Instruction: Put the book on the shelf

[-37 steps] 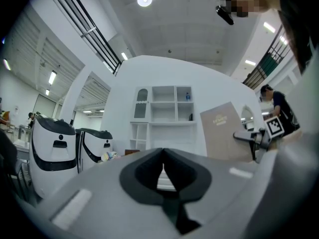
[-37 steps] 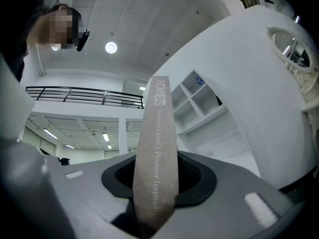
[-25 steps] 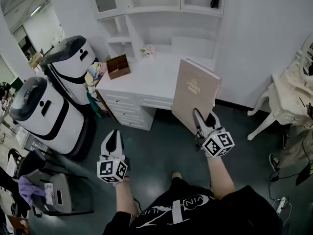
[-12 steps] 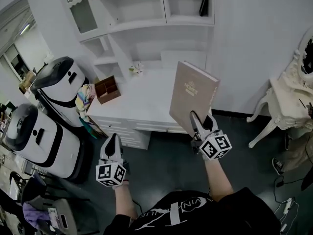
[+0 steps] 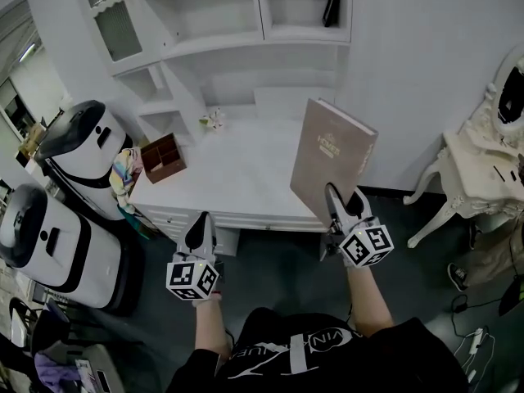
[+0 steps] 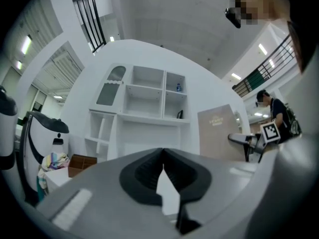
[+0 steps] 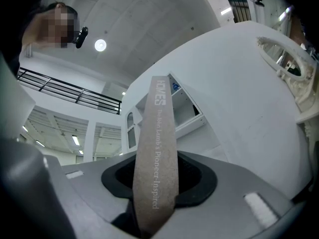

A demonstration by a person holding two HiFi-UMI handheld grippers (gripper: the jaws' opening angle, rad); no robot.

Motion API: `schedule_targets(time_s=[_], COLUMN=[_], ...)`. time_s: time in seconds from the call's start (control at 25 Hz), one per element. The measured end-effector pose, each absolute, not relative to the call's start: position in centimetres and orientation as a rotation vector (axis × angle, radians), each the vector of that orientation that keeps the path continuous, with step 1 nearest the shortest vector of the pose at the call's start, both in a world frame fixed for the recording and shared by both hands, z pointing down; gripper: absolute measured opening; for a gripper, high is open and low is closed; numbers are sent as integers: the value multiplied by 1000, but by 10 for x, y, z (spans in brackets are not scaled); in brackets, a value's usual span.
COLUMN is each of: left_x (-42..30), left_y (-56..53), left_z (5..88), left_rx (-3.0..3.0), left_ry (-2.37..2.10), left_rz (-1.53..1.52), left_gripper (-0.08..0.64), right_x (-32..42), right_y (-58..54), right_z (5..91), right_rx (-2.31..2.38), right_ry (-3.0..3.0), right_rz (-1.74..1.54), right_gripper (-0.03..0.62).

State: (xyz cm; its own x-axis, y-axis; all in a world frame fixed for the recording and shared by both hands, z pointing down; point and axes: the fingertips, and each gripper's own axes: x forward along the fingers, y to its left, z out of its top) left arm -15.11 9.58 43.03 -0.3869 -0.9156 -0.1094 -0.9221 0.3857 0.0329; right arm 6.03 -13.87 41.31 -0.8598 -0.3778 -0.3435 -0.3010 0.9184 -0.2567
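Observation:
A large beige hardback book (image 5: 332,162) stands upright in the air at the white desk's right front corner, with my right gripper (image 5: 346,207) shut on its lower edge. In the right gripper view the book's spine (image 7: 157,153) runs up between the jaws. The white shelf unit (image 5: 246,23) rises behind the desk (image 5: 237,174), with open compartments; a small dark object (image 5: 331,7) stands in the upper right one. My left gripper (image 5: 199,234) hovers at the desk's front edge, jaws shut and empty. The left gripper view shows the shelf unit (image 6: 147,101) and the book (image 6: 218,131) ahead.
A brown wooden organiser (image 5: 163,155) and a small flower ornament (image 5: 214,120) sit on the desk's left part. Two white machines with black trim (image 5: 70,182) stand on the floor at left. A white chair (image 5: 475,162) is at right.
The view has moved closer to the desk and shelves. Both grippers have advanced, the left one now at the desk's front edge. The book stays gripped and upright.

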Motion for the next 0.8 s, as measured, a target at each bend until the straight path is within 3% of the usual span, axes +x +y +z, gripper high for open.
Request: schedule_targets(time_s=[0.36, 0.8], left_x=[-176, -258], left_y=[13, -104], left_z=[419, 386], left_rx=[-1860, -2027], left_ry=[2450, 2304], left_rz=[123, 107], left_gripper=[0, 0], right_x=[36, -36], right_y=[-183, -254], right_z=[403, 355], right_rx=[-551, -646], right_ry=[2681, 2630], right_rz=[-244, -163], right_gripper=[175, 175])
